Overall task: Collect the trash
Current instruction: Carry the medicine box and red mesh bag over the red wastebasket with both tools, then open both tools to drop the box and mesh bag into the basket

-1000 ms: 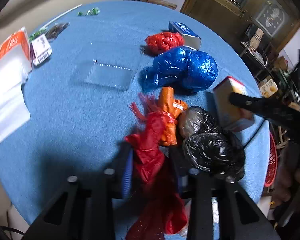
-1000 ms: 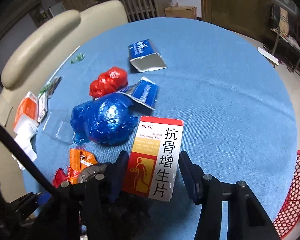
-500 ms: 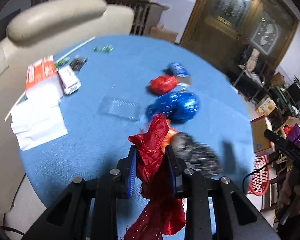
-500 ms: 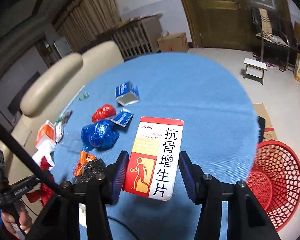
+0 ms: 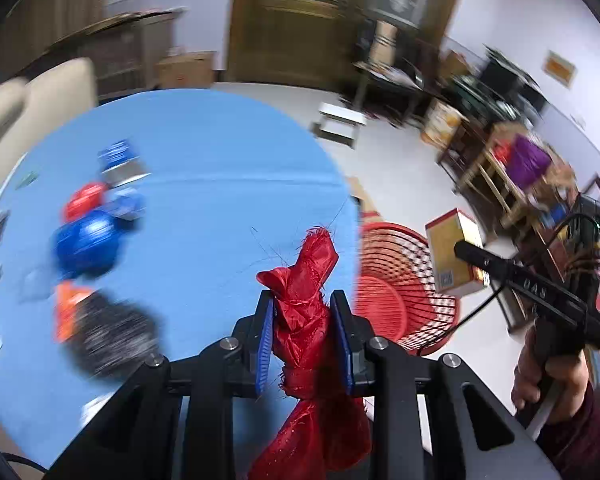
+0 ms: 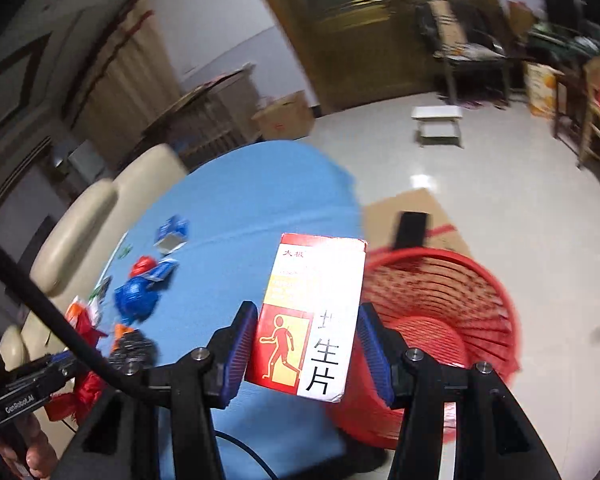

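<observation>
My left gripper [image 5: 303, 334] is shut on a crumpled red plastic bag [image 5: 308, 308], held above the blue table [image 5: 220, 208] near its right edge. My right gripper [image 6: 306, 350] is shut on a red and white medicine box [image 6: 310, 320], held over the table edge beside the red mesh basket [image 6: 440, 312]. In the left wrist view that basket [image 5: 396, 284] stands on the floor right of the table, and the right gripper with the box [image 5: 454, 254] hangs above it. Trash left on the table: a blue bag [image 5: 86, 244], a red bag [image 5: 84, 202], a black bag [image 5: 116, 330], an orange wrapper [image 5: 66, 308].
Blue boxes [image 5: 118, 160] lie at the table's far side. A beige sofa [image 6: 96, 216] lines the table's left. Flat cardboard [image 6: 416, 216] and a small white stool [image 6: 438, 120] sit on the tiled floor behind the basket. Wooden furniture stands along the right wall.
Both grippers have lifted off the table and swung right toward the red basket, each keeping its load. The table's trash has slid to the left of both views.
</observation>
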`<state>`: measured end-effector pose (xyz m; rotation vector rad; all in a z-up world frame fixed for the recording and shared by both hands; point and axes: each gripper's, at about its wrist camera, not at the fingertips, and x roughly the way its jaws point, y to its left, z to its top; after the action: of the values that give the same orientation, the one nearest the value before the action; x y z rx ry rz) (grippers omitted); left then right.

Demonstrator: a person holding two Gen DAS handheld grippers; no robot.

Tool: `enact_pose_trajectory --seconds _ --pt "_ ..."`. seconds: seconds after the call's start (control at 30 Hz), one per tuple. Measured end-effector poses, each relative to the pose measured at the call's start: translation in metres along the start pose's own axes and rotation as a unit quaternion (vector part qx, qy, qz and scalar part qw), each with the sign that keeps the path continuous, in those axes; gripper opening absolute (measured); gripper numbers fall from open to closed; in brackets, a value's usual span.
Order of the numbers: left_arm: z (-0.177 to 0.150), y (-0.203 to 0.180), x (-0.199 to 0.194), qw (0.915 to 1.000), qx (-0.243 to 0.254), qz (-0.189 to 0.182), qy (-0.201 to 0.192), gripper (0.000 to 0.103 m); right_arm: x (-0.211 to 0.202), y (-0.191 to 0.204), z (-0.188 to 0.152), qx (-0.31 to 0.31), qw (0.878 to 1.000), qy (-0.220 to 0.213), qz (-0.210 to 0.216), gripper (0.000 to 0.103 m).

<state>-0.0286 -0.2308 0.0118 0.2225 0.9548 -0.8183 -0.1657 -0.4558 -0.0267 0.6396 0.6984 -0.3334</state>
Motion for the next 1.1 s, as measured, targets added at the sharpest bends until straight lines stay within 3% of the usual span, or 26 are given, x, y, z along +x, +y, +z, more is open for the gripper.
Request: enact_pose_trajectory --seconds 0.2,0.37,0.5,0.67,0.87,1.1 --pt "0.023 -0.073 0.073 0.9971 0.031 -0.041 0.055 0.029 -0.004 -0.084 -0.014 0.073 0.997 0.015 -0.018 0.055" --pt "0.027 -0.11 0.114 0.9941 0.058 -0.047 0.078 0.031 0.015 -0.112 -0.032 0.109 0.993 0.044 -0.012 0.057" --pt "0.028 -0.112 0.123 0.9938 0.062 -0.035 0.085 0.049 0.029 -0.119 -0.038 0.138 0.988 0.062 0.0 0.06" --pt "0.024 -0.103 0.101 0.9957 0.067 -0.025 0.059 0.052 0.025 -0.119 -0.03 0.142 0.989 0.046 0.003 0.062" --pt "-0.002 -0.059 0.045 0.9981 0.059 0.002 0.019 0.056 0.012 -0.093 -0.018 0.114 0.993 0.017 0.015 0.062" --pt "-0.061 0.038 -0.038 0.9936 0.014 0.103 -0.045 0.057 0.034 -0.001 0.001 0.022 0.998 0.035 0.051 0.062"
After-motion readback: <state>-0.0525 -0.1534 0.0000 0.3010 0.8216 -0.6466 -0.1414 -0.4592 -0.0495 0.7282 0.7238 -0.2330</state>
